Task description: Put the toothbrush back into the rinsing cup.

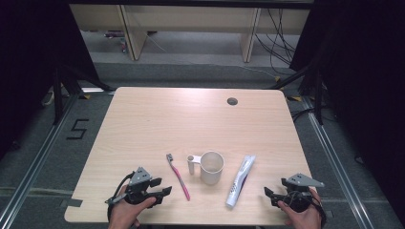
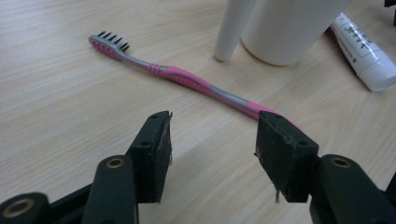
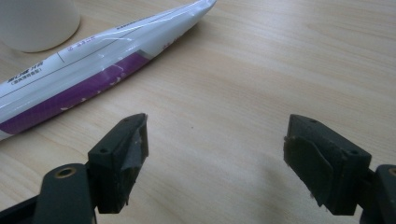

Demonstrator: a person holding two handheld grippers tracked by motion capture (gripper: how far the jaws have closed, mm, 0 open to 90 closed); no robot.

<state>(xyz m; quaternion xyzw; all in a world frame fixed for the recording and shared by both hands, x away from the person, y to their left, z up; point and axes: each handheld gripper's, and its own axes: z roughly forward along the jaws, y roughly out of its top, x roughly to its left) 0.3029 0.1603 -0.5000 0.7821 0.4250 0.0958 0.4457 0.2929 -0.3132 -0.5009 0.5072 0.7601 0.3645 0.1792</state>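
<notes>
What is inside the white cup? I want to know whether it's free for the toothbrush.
The white cup shows a bare inner wall from the high view; its bottom is hidden by the rim.

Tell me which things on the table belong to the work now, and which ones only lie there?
In the work:
- pink toothbrush, just ahead of the left gripper

Only lying there:
- white cup
- toothpaste tube
- right gripper, jaws open over bare table
</notes>
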